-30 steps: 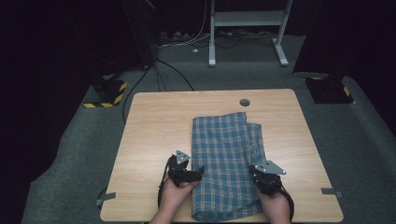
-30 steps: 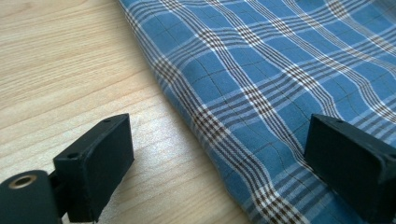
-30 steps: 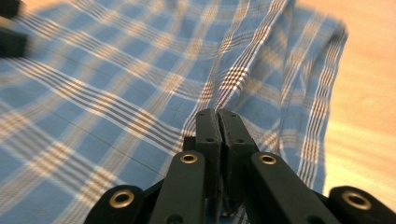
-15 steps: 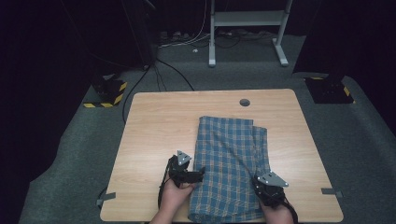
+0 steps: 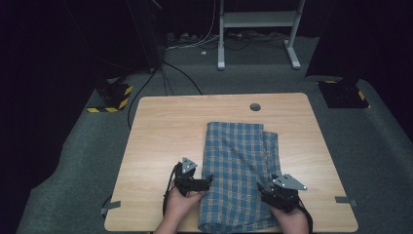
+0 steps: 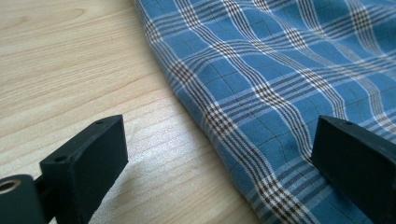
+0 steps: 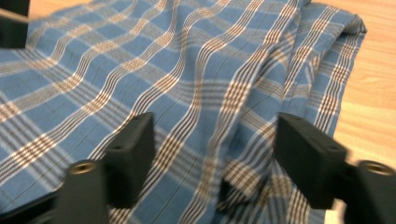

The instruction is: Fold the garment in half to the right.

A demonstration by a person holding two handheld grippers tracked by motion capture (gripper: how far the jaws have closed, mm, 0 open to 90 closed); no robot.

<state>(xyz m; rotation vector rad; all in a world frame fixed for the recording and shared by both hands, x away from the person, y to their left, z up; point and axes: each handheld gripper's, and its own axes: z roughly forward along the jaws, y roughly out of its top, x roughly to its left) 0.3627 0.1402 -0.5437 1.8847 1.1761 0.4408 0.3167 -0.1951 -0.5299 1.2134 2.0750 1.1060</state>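
While unlabelled plaid cloth [image 5: 241, 170] lies folded, left tongs [image 5: 207, 181] apart, right tongs [image 5: 263, 189] just opening.

Left gripper [image 6: 219, 154] jaws stand wide apart. Blue plaid cloth [image 6: 289, 65] lies on wooden table [image 6: 70, 60]; its edge runs between them.

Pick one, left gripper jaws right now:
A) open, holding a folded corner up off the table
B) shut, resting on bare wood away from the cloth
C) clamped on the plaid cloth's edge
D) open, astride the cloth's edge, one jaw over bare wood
D: in the left gripper view the left gripper has its jaws wide apart, one over the bare table and one over the plaid cloth, which lies flat and unpinched.
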